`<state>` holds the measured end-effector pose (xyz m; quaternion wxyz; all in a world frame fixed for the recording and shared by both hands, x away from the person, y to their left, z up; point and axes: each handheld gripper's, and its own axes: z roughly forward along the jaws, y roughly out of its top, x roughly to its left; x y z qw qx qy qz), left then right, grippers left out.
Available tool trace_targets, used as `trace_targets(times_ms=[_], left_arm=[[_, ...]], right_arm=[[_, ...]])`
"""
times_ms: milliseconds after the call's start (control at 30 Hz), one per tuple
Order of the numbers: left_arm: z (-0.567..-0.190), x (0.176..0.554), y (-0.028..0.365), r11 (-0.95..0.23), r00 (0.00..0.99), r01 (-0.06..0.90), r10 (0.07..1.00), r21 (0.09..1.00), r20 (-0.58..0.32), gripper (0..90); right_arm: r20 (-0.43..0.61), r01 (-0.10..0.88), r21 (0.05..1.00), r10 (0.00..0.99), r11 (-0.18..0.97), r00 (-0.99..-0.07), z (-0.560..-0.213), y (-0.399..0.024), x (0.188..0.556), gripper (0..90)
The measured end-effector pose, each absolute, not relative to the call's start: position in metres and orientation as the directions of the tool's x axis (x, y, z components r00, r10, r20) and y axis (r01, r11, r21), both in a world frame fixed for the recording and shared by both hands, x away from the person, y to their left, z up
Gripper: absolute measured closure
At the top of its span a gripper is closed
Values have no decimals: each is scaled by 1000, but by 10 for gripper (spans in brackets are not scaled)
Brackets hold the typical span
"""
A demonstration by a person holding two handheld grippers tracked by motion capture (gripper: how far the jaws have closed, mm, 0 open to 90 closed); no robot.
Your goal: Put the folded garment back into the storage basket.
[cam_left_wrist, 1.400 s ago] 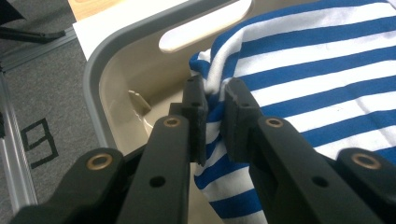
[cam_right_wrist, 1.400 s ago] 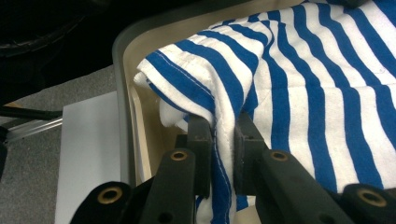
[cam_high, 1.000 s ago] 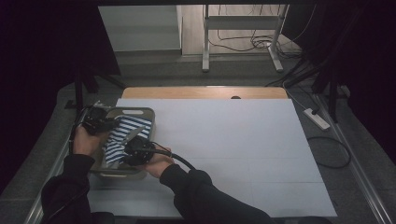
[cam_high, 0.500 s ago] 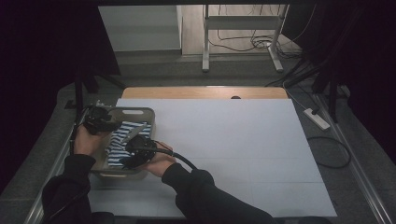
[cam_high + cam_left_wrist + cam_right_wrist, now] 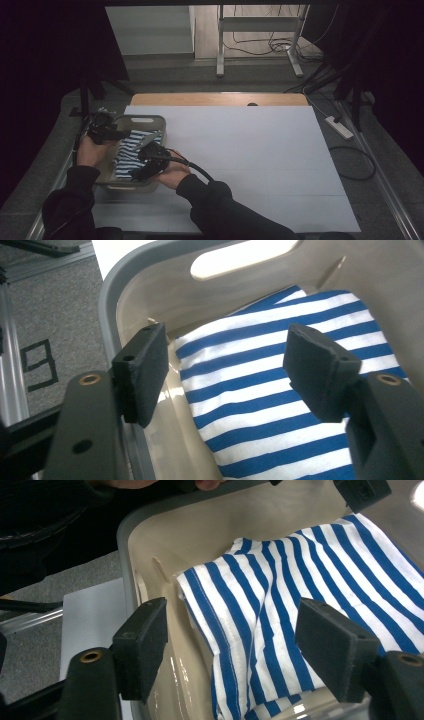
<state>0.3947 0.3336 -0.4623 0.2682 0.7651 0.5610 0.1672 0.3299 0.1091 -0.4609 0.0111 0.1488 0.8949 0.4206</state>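
A dim room with cables on the floor surrounded the counter (image 5: 240, 150), which was covered by one pale sheet with a wooden strip at its far edge. One grey basket (image 5: 159, 122) sat at the counter's left side, holding one blue-and-white striped cloth (image 5: 127, 150). Two claws hovered over it: the left claw (image 5: 227, 372) and the right claw (image 5: 232, 647), both spread wide, grasping nothing. The person's dark sleeves hid the basket's near rim
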Motion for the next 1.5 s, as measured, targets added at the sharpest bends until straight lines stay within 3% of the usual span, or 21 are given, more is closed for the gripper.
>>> trace_targets(times_ms=[367,800,1167,1500], left_arm=[[-460,390,339,-160,294,761,949,628,-113,237],[-456,378,332,-173,317,733,942,657,-106,85],[-450,364,330,-135,344,690,926,711,-157,16],[-450,357,327,-139,367,650,918,747,-149,1]], right_arm=[[94,246,762,273,599,-957,-460,107,330,200],[121,267,759,275,594,-954,-457,101,335,93],[118,256,757,260,601,-958,-456,93,336,0],[114,255,749,260,612,-959,-453,76,337,0]])
